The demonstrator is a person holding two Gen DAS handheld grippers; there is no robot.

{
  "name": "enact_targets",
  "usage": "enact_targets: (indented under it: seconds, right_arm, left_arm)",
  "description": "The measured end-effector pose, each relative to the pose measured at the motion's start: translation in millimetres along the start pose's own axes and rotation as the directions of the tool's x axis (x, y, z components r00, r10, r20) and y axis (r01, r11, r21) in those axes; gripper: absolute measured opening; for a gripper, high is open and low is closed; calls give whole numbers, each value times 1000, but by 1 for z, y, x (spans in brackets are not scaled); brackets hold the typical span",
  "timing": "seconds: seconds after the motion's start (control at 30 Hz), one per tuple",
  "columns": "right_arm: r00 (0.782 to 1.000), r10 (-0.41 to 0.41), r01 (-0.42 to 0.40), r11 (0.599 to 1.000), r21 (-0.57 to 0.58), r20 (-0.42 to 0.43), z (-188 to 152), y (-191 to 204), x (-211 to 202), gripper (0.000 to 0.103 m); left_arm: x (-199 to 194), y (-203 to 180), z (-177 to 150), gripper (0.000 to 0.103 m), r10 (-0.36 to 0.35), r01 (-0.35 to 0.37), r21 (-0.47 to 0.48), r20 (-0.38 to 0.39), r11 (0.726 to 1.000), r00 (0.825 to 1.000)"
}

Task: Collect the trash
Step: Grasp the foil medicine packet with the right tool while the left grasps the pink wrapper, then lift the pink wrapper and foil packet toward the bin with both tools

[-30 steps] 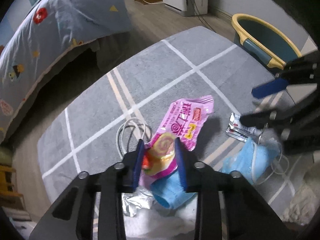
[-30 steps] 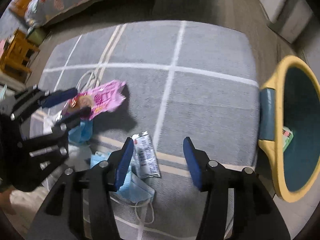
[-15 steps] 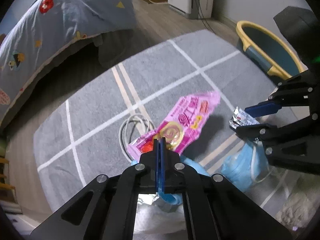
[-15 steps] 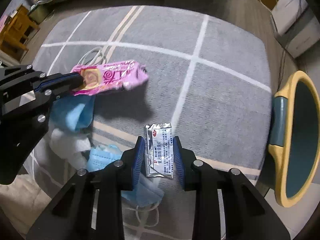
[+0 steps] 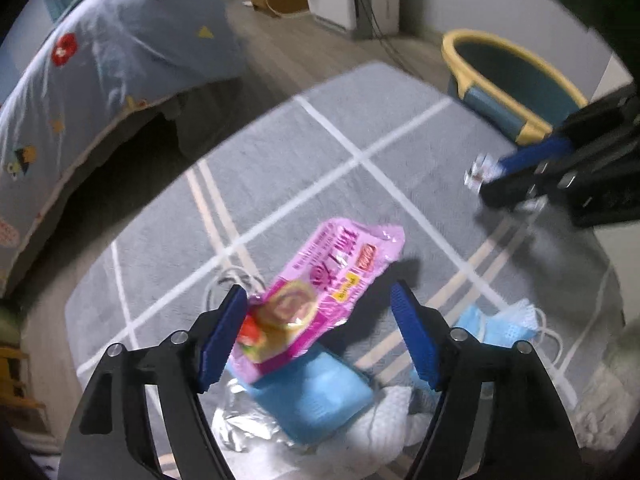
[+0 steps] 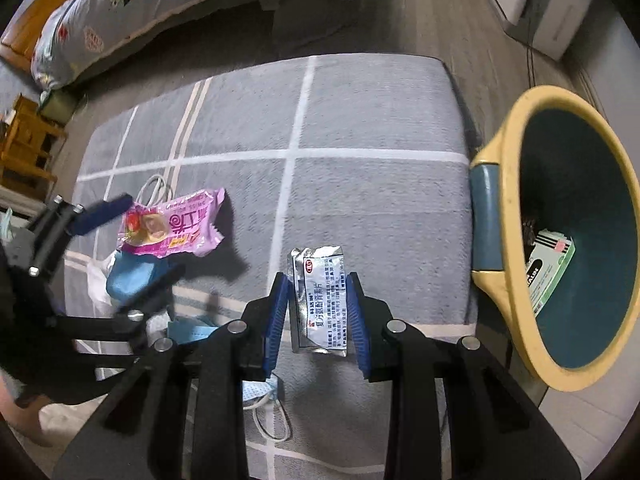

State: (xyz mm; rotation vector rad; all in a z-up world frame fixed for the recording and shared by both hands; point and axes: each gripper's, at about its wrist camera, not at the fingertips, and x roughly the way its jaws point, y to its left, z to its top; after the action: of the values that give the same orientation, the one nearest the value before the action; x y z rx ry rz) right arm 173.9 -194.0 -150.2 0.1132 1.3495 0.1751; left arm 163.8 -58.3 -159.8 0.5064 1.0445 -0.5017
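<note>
Here, the right gripper (image 6: 318, 312) has its blue pads pressed against both long edges of a silver foil sachet (image 6: 319, 300), pinching it above the grey rug (image 6: 360, 120). Just to its right stands the yellow-rimmed bin (image 6: 496, 208), a green-and-white box (image 6: 550, 268) lying inside. The left gripper (image 5: 320, 340) is spread wide, its fingers (image 5: 222, 336) framing a pink snack wrapper (image 5: 324, 284); the near end of the wrapper touches the left finger, and whether anything bears its weight cannot be told. Beneath the wrapper sits a blue cloth-like item (image 5: 316, 396) beside crumpled foil (image 5: 236, 432) and white tissue (image 5: 396, 420). A blue face mask (image 5: 504, 324) lies on the rug to the right, and a white cable (image 5: 224, 280) curls behind the wrapper. A patterned quilt (image 5: 100, 64) drapes off the bed at upper left.
</note>
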Motion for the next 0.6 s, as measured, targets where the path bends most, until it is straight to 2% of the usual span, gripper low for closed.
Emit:
enact_targets:
  seconds: [0.07,0.1,0.13,0.17,0.23,0.3,0.47,0.6]
  right_arm:
    - [1000,3,-3,1000,7,2,1,-11,-4,29]
    - [1000,3,-3,1000,12,3,1,-15,-5,29]
    - [1000,3,-3,1000,15,6,0,-19,-8,29]
    - [1000,3,-3,1000,17,8,0,-22,-10,29]
    - [1000,9,-10,1000,24,19,0,-25,-14,29]
    - [999,24,-25,999,34,33,1,-32,-19,29]
    - [997,46,-49,997,52,60,5,-38,-27,29]
    - [995,55,-60,997,56,79,7,-41,-34,29]
  left_arm:
    - [8,-5,2,75,26,-25,23,-33,999,999]
    - [11,-5,2,68,21,-20,17,-49,1000,999]
    - [13,-4,2,55,14,-14,8,-60,1000,998]
    - [15,-3,2,48,15,-15,0,-73,1000,997]
    - [16,2,2,23,31,-33,-19,-85,999,996]
    - [12,10,3,8,23,-28,-66,-72,997,997]
    - [-5,24,7,3,-15,15,-152,4,988,1000]
    - [-16,24,14,2,-34,41,-174,44,984,998]
